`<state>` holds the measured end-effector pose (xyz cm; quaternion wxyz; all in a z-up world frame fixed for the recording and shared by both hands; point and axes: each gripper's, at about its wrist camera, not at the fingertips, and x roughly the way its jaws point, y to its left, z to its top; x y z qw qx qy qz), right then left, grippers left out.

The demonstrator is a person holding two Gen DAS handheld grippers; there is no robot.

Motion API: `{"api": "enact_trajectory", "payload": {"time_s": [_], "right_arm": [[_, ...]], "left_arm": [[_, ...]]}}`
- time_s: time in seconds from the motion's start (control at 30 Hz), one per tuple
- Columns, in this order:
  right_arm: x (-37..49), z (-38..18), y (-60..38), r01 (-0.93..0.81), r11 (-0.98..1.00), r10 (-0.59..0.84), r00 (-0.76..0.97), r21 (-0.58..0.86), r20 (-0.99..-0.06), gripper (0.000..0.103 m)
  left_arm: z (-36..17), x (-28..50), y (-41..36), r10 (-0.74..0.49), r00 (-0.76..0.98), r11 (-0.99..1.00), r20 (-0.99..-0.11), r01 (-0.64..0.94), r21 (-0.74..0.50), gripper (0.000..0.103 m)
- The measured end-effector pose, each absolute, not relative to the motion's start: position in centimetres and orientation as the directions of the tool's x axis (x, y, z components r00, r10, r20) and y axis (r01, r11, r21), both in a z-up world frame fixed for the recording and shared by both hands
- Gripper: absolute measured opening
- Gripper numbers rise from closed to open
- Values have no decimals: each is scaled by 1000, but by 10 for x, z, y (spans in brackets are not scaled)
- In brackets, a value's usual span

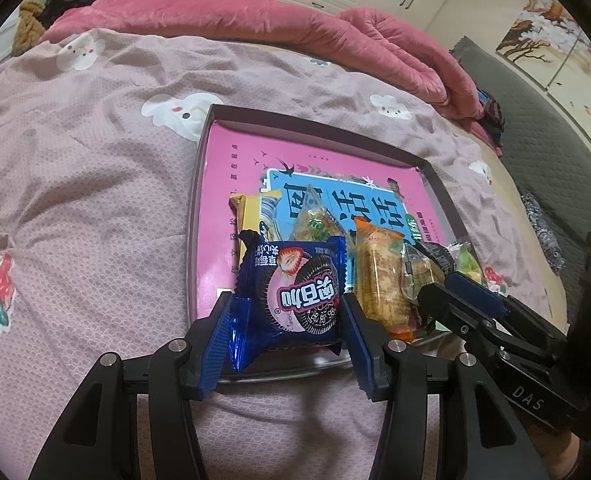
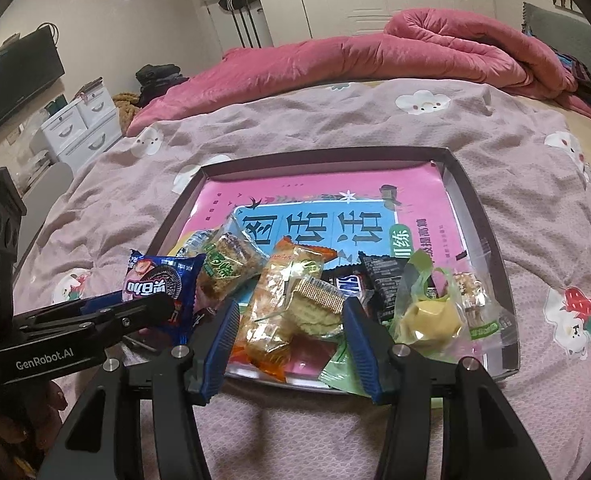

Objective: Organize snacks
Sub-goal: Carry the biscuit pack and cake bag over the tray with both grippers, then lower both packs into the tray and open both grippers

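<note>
Light: soft, even room light | Shadows: faint, under the wrappers [image 2: 291, 300] | Glare: small shiny spots on plastic | Edges: bent round, black corners | Blur: slight at far edges, middle sharp

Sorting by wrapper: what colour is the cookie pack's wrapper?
Dark blue cookie pack, clearest in the left wrist view.
</note>
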<state>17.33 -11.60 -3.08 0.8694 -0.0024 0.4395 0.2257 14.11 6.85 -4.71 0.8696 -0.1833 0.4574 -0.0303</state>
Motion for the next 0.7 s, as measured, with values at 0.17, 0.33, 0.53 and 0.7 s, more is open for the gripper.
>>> {"api": "enact_trajectory", "payload": {"time_s": [0.17,0.33,0.53,0.7], "right_arm": [[174,-32,-116,-394,900,384,515,187,-766,53],[179,-39,-121,-359,911,372,497,205,-784,53],[179,-43,-118,-369,908,372,492,198,-787,53],[179,-44,-113,-380,904,374,485,195,-790,57]], "left_arm": [[-47,141,69,-218,581,931,-784,-117,-346,55],[-48,141,73,-212,580,930,-787,-128,-345,55],[-50,143,75,-208,579,929,-788,-135,-345,55],[-50,144,76,-205,581,929,-788,-136,-343,55]]}}
